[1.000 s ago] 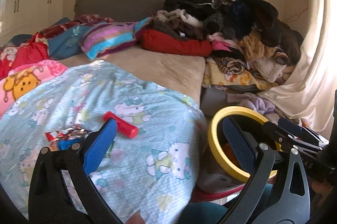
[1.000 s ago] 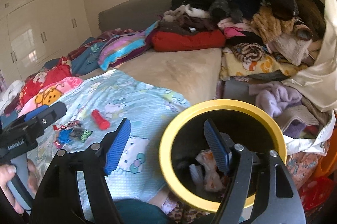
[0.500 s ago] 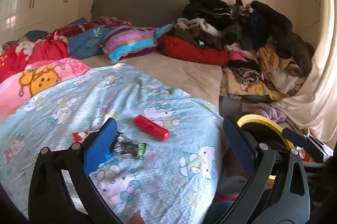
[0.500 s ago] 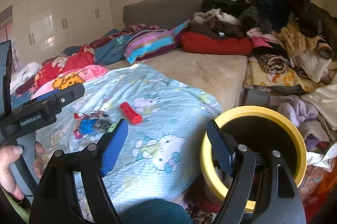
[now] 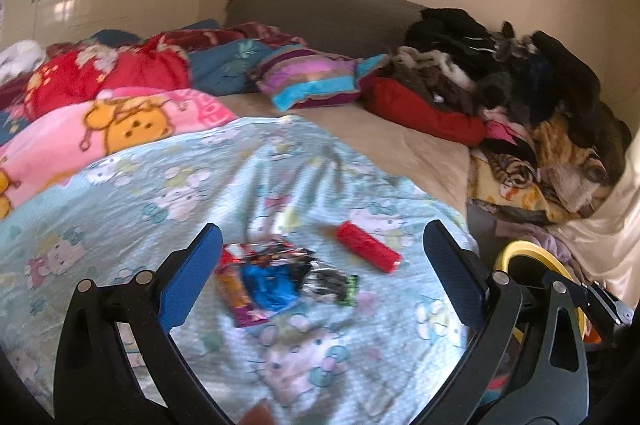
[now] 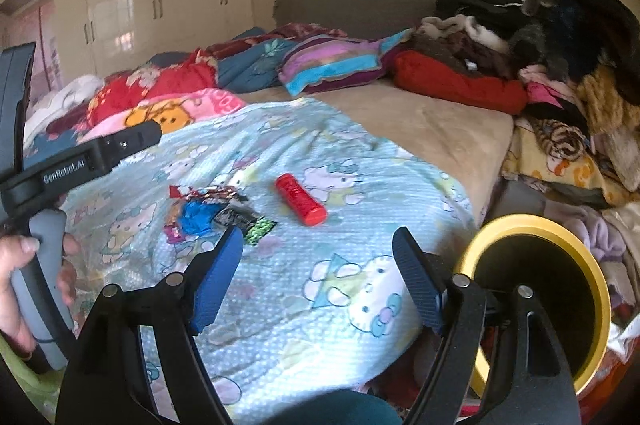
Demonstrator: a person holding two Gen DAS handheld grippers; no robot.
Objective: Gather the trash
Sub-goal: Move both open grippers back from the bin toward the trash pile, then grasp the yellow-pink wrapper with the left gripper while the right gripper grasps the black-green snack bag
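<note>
You are swinging both grippers leftward from the yellow-rimmed bin [image 6: 536,299] toward the trash on the bed — a second ago the bin was sitting between the right gripper's fingers; it is now lying off to their right. The left gripper [image 5: 320,277] is standing wide open and empty, now framing the pile of crumpled wrappers [image 5: 280,277] on the light-blue cartoon-cat blanket [image 5: 160,193]. The right gripper [image 6: 318,277] is also wide open, holding nothing. The red cylinder [image 6: 301,199] is lying flat just right of the wrappers, its long axis running from far-left to near-right. Only the right wrist view is showing your left hand [image 6: 24,277] gripping its handle and the bin's dark interior; the left wrist view is catching just a sliver of its rim.
</note>
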